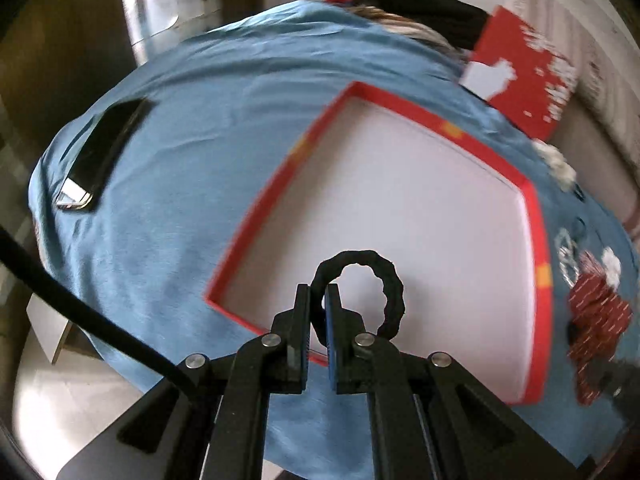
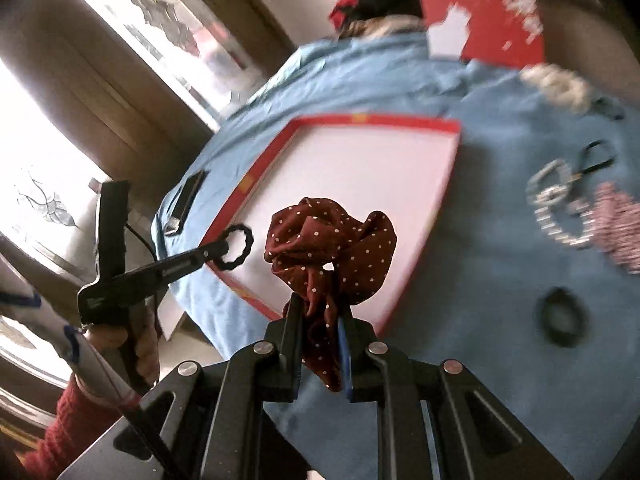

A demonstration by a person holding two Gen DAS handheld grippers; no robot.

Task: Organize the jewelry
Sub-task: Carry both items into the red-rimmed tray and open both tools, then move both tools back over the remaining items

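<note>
My left gripper point(image 1: 319, 292) is shut on a black wavy hair tie point(image 1: 390, 284) and holds it over the near edge of a shallow red box with a white floor point(image 1: 400, 216). The right wrist view shows that gripper point(image 2: 216, 250) with the hair tie point(image 2: 240, 246) at the box's left rim point(image 2: 256, 176). My right gripper point(image 2: 320, 304) is shut on a dark red polka-dot scrunchie point(image 2: 332, 240), held above the box's near side.
A blue cloth point(image 1: 192, 184) covers the table. A phone point(image 1: 104, 152) lies at the left. The red box lid point(image 1: 524, 76) leans at the back. Right of the box lie a black hair tie point(image 2: 562, 316), silver bracelets point(image 2: 560, 208), a patterned scrunchie point(image 2: 620, 224) and a white scrunchie point(image 2: 556, 84).
</note>
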